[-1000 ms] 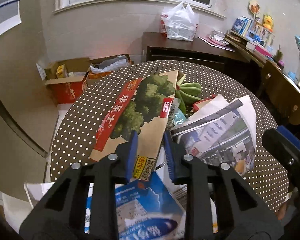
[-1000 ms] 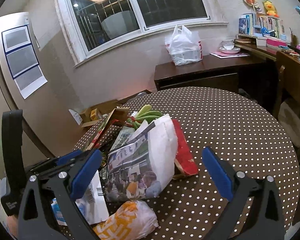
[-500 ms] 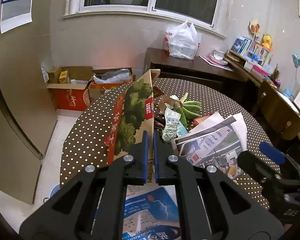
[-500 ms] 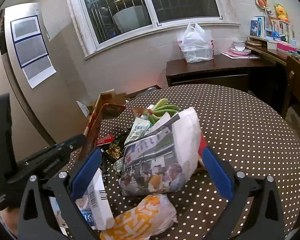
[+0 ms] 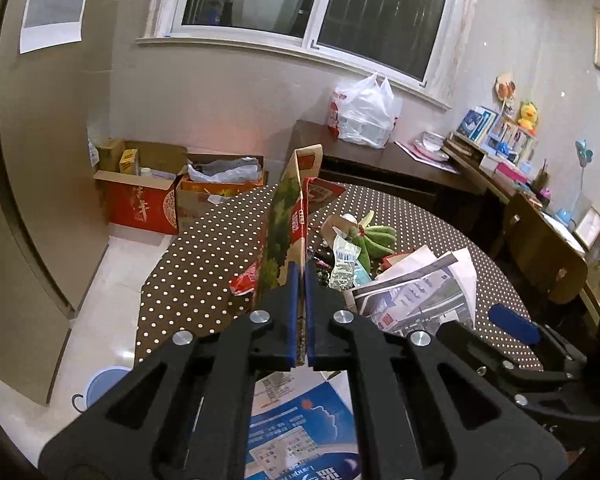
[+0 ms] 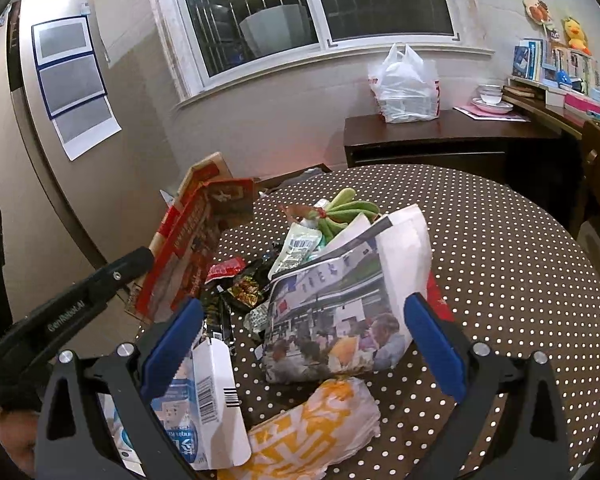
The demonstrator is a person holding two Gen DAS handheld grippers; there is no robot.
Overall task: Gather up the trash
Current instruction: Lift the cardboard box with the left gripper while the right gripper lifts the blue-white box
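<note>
The left gripper has its 2 blue pads pressed together on the near edge of a flattened cardboard box, which stands on edge and tilts up and away over the polka-dot table. In the right wrist view the same cardboard box leans at the table's left rim, with the left gripper's black arm reaching in from the lower left.

The right gripper hangs above the table with its jaws spread wide, gripping nothing. Between its blue pads lies a folded newspaper. Just below it sits an orange-and-white plastic bag, and a blue-and-white paper carton lies beside the left finger.

Past the newspaper, small snack wrappers are scattered on the table, with a bunch of green bananas behind them. From the left wrist view, the newspaper lies right of the box, the bananas beyond it, and a blue-printed leaflet shows under the fingers.

Open cardboard boxes sit on the floor by the wall. A white plastic bag rests on a dark wooden sideboard under the window.
</note>
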